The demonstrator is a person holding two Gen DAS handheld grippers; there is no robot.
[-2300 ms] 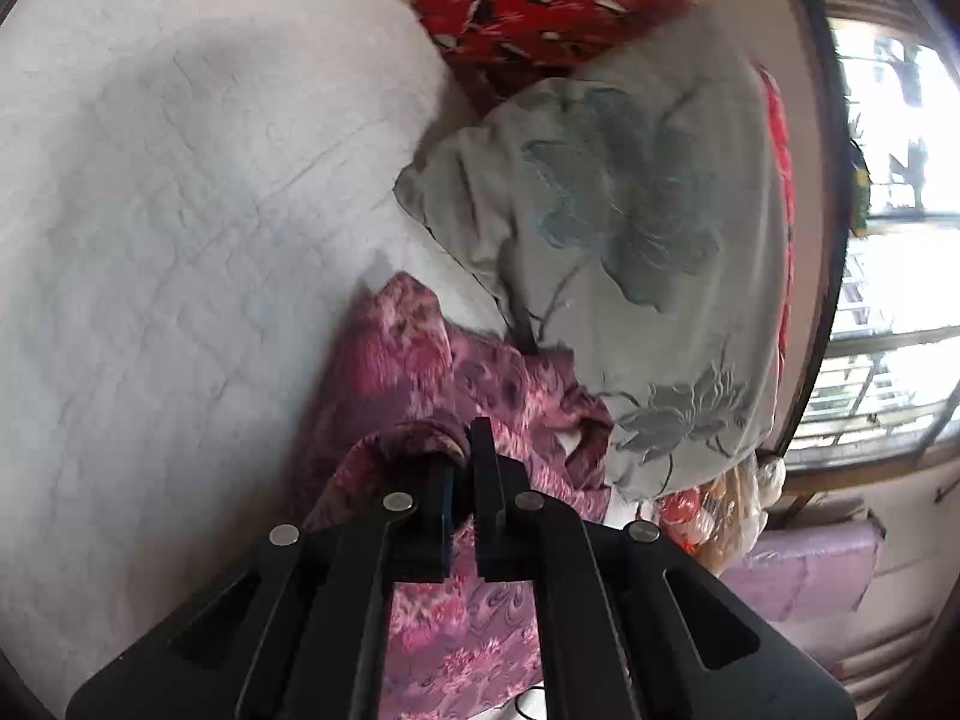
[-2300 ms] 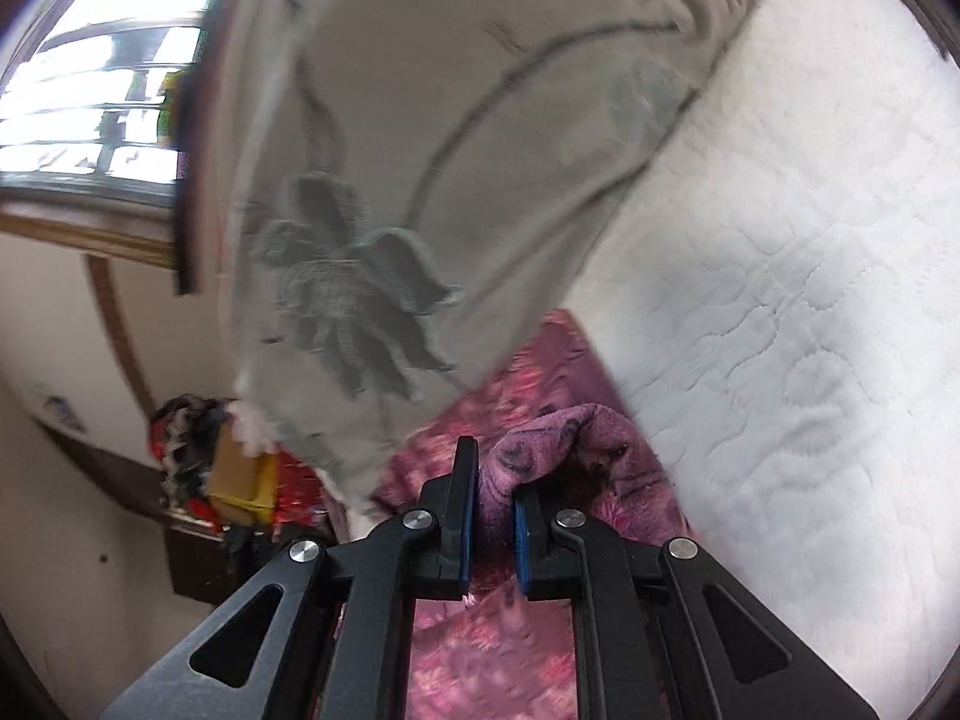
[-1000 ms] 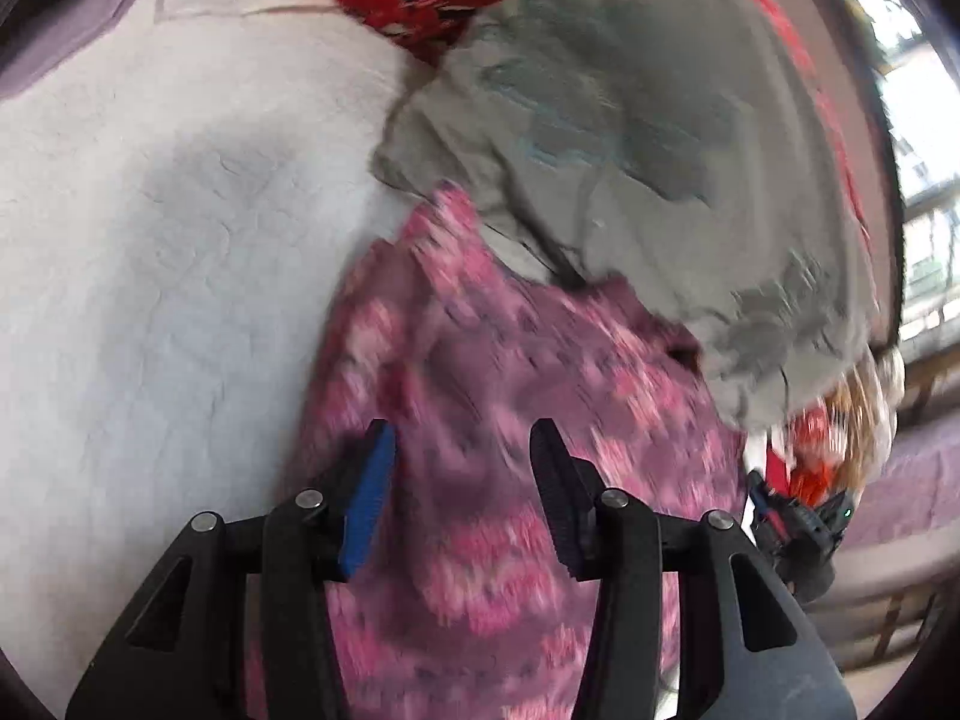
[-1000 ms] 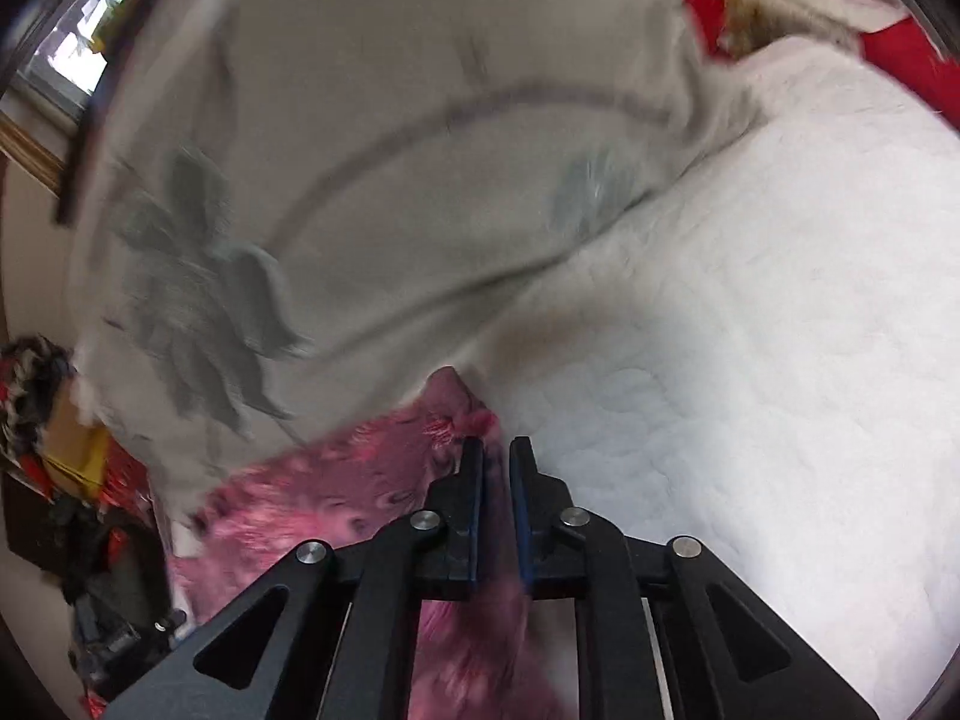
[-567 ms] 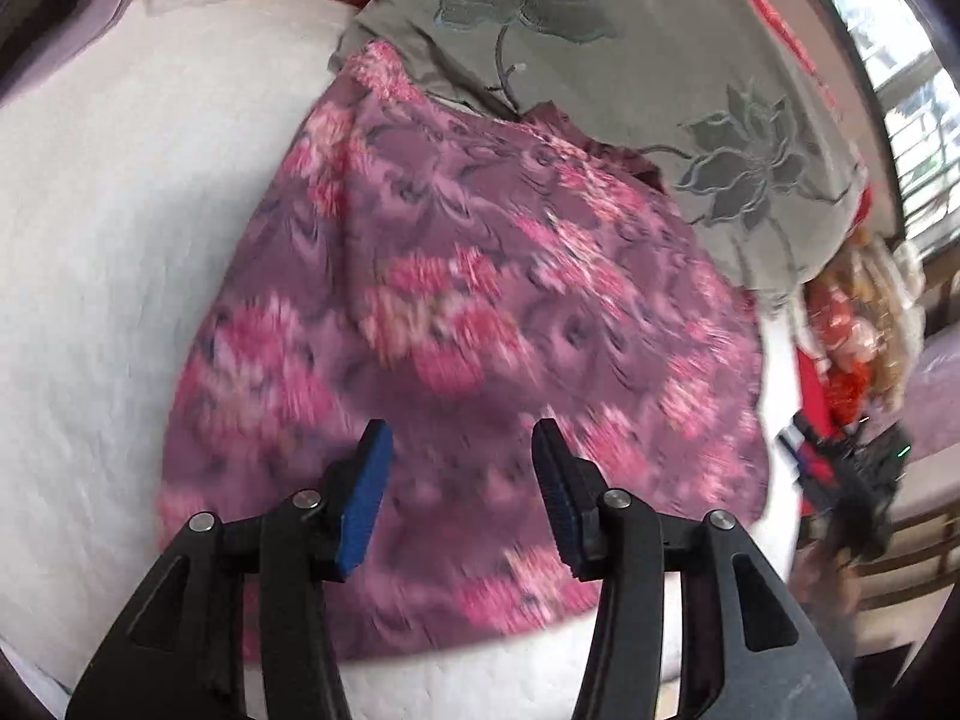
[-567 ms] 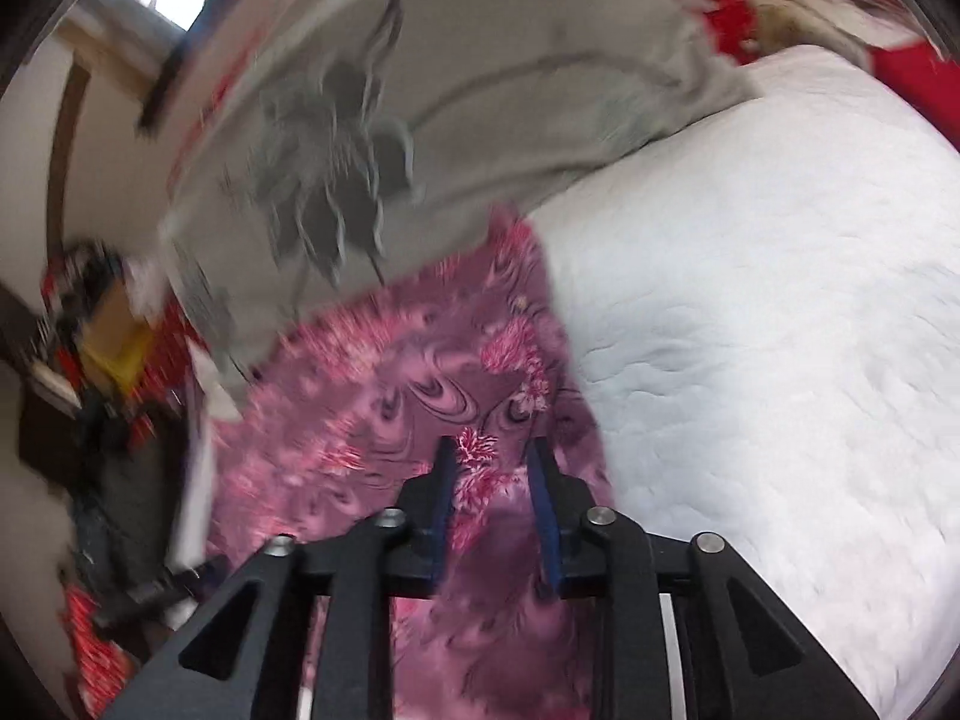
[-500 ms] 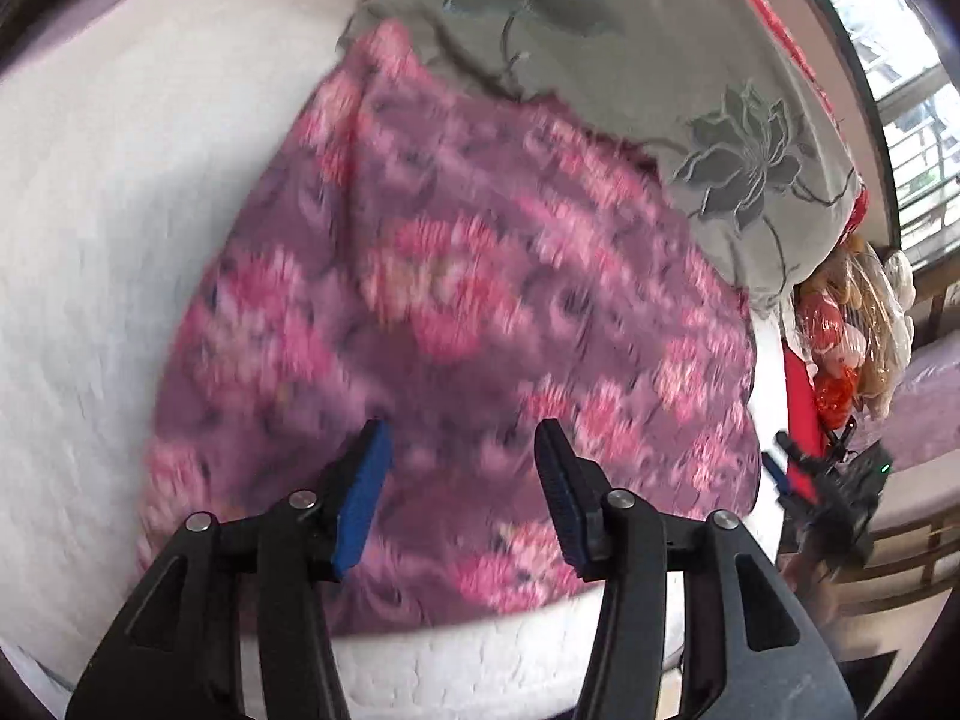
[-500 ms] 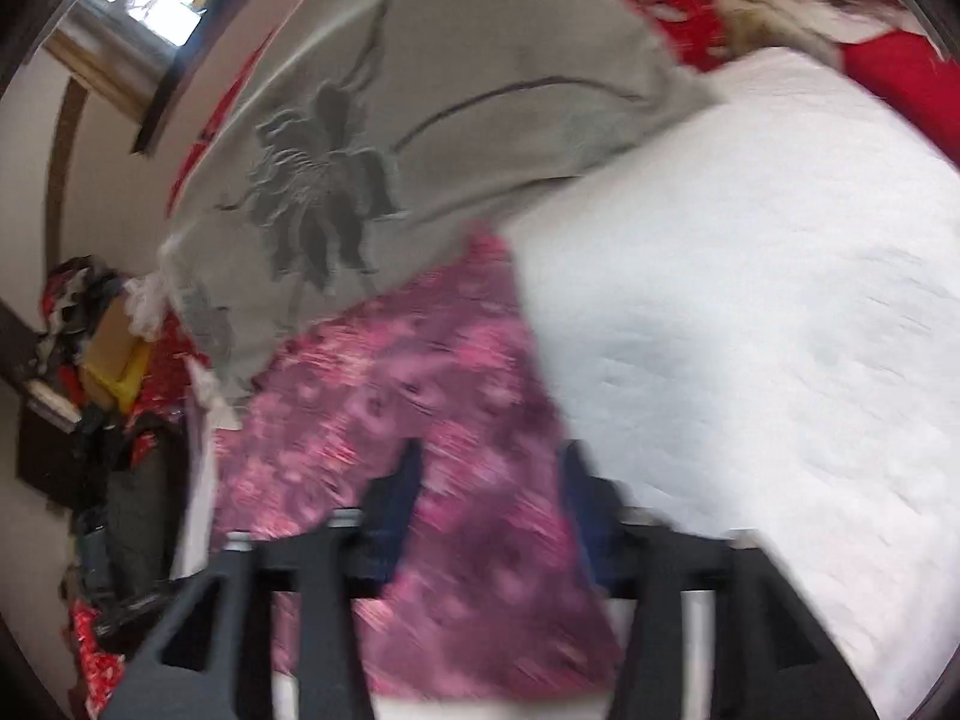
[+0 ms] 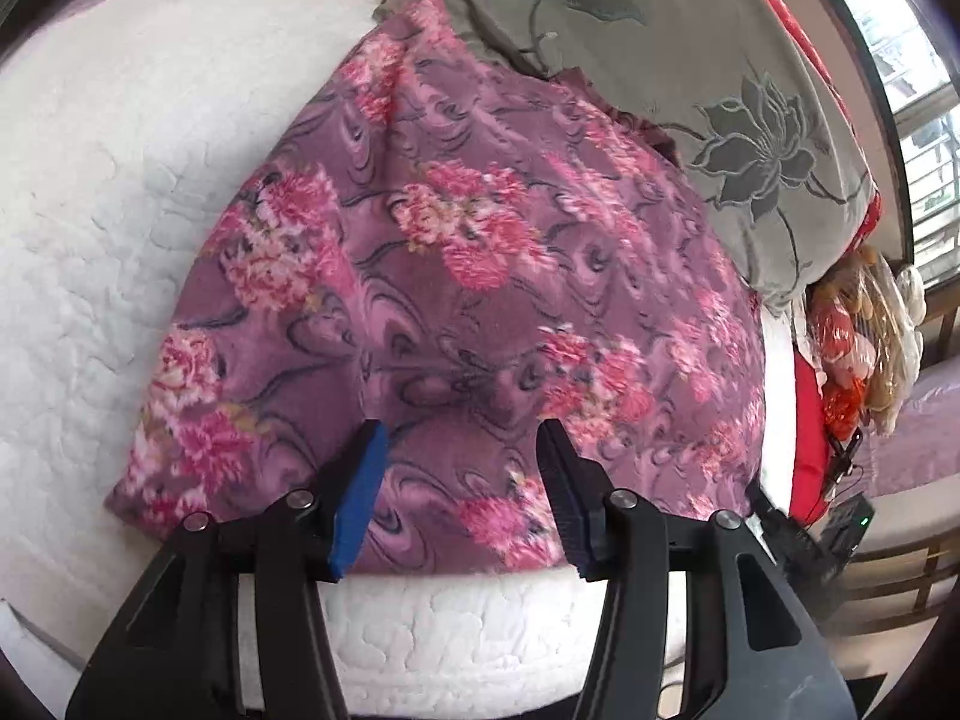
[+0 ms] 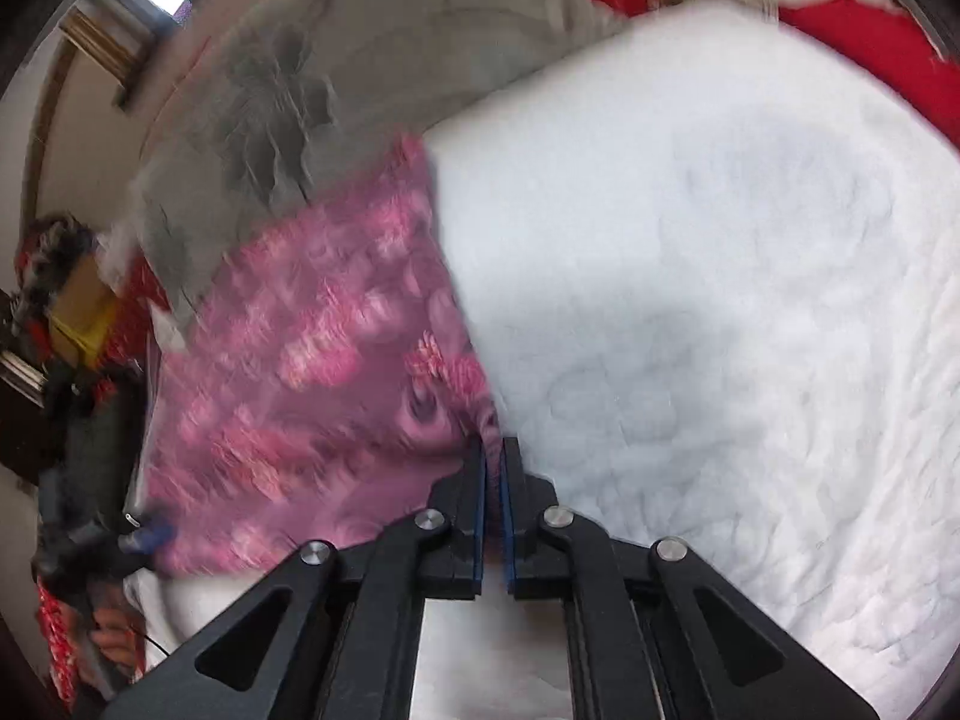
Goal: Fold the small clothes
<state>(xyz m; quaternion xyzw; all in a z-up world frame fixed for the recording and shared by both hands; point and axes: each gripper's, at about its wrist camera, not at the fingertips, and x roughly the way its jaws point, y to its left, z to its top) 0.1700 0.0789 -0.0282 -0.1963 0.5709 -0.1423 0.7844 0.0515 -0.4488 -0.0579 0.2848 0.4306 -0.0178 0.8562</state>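
Note:
A purple fleece garment with pink flowers [image 9: 468, 276] lies spread flat on the white quilted mattress [image 9: 90, 192], near its front edge. My left gripper [image 9: 459, 450] is open and empty, hovering over the garment's near hem. In the right wrist view the same garment [image 10: 312, 372] lies to the left, blurred. My right gripper [image 10: 493, 456] is shut on the garment's right near corner.
A grey pillow with a flower pattern [image 9: 690, 78] lies against the garment's far edge, also in the right wrist view [image 10: 336, 78]. Red bedding [image 10: 870, 30] lies at the back. Bags and clutter [image 9: 864, 324] stand beside the bed. White mattress [image 10: 750, 300] stretches to the right.
Both grippers let go of the bunched garment and drew back; it now lies spread flat. The left gripper stays open. The right gripper opened, then shut again on the garment's right corner.

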